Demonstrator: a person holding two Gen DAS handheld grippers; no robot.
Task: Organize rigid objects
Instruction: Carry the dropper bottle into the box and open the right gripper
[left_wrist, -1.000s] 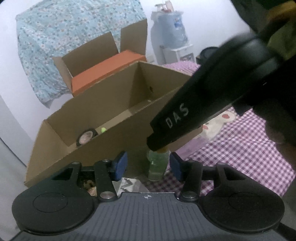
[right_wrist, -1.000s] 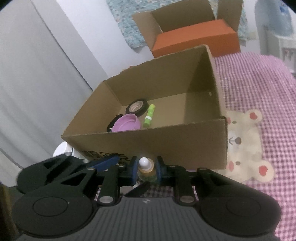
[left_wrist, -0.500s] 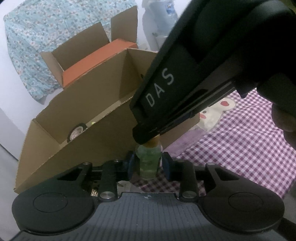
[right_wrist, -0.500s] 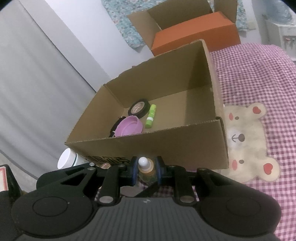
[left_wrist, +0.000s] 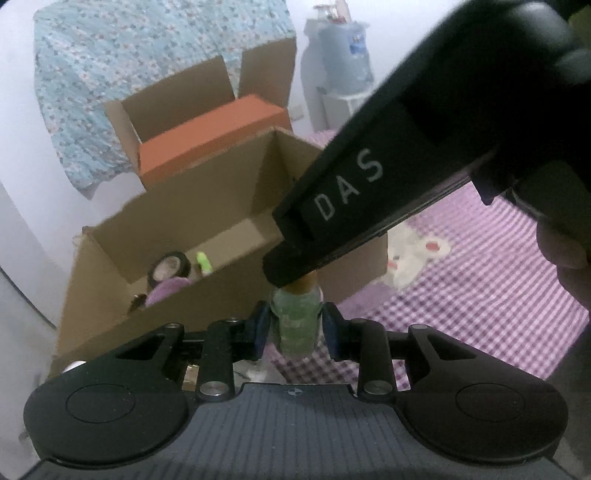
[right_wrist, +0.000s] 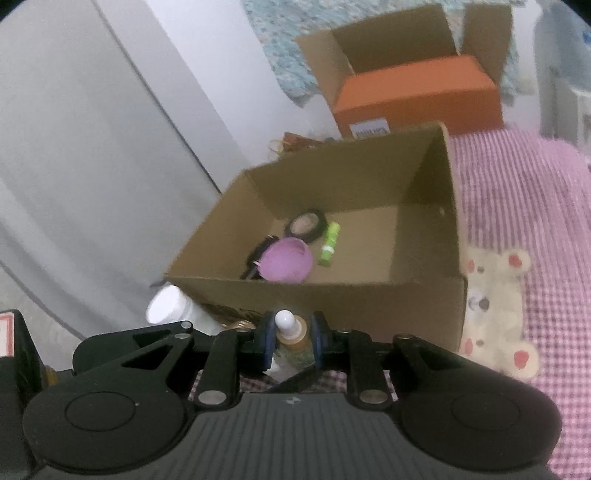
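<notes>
A small dropper bottle (left_wrist: 297, 317) with greenish contents, a gold collar and a white tip (right_wrist: 286, 319) is held by both grippers at once. My left gripper (left_wrist: 295, 326) is shut on its glass body. My right gripper (right_wrist: 291, 338) is shut on its neck, and its black body reaches in from the upper right of the left wrist view (left_wrist: 388, 184). The bottle hangs just in front of an open cardboard box (right_wrist: 458, 229) that holds a black tape roll (right_wrist: 306, 223), a purple lid (right_wrist: 286, 260), a green tube (right_wrist: 330, 243) and a black brush (right_wrist: 258, 254).
A second cardboard box (right_wrist: 406, 48) with an orange box (right_wrist: 417, 92) inside stands behind. A white bottle (right_wrist: 168, 304) lies left of the near box. The purple checked cloth (right_wrist: 517, 192) with a bear patch (right_wrist: 495, 310) spreads to the right. A grey curtain (right_wrist: 74, 166) hangs at left.
My left gripper closed on the bottle's body. Both grippers then lifted the bottle, so the box now sits lower and its contents show more.
</notes>
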